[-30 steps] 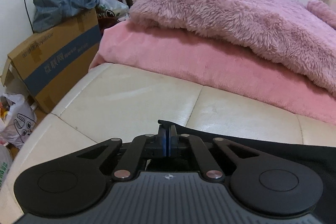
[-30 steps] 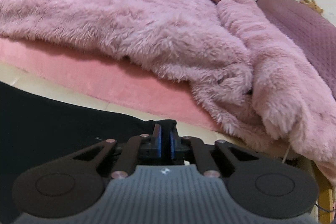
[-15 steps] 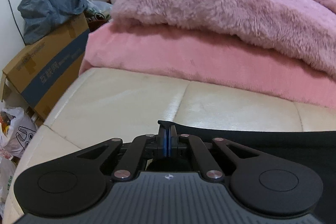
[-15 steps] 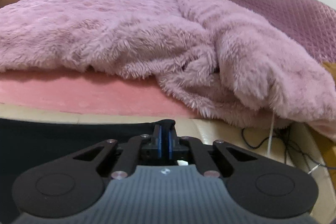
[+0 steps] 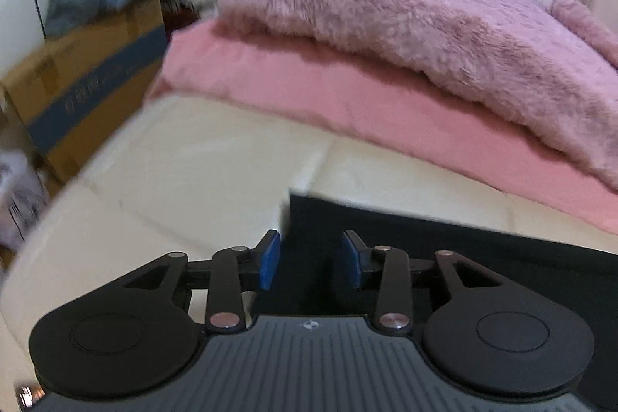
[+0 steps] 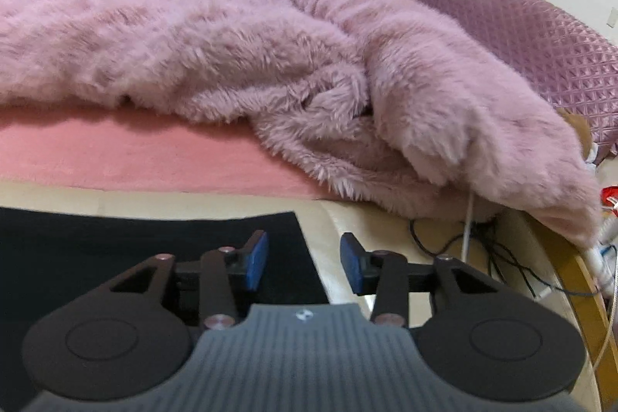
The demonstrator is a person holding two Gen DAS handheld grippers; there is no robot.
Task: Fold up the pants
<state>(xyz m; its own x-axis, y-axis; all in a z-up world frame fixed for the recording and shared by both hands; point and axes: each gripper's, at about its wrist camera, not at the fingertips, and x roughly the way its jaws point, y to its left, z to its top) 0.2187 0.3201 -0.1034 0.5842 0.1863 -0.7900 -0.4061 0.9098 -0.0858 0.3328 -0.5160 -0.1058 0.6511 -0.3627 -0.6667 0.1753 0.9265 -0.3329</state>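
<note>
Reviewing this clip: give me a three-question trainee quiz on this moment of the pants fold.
1. True or false: the left gripper is clamped on the black pants.
2. In the right wrist view, the pants' corner lies on: A) the fluffy blanket, B) the cream cushion, C) the floor.
3. What stands left of the bed in the left wrist view?

Key: 1 false, both grippers are open. 2 B. 3 a cardboard box.

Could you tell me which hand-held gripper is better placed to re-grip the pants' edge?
Left, marginally: the left hand-held gripper is open with the black pants between its fingers; the right hand-held gripper straddles their corner.
</note>
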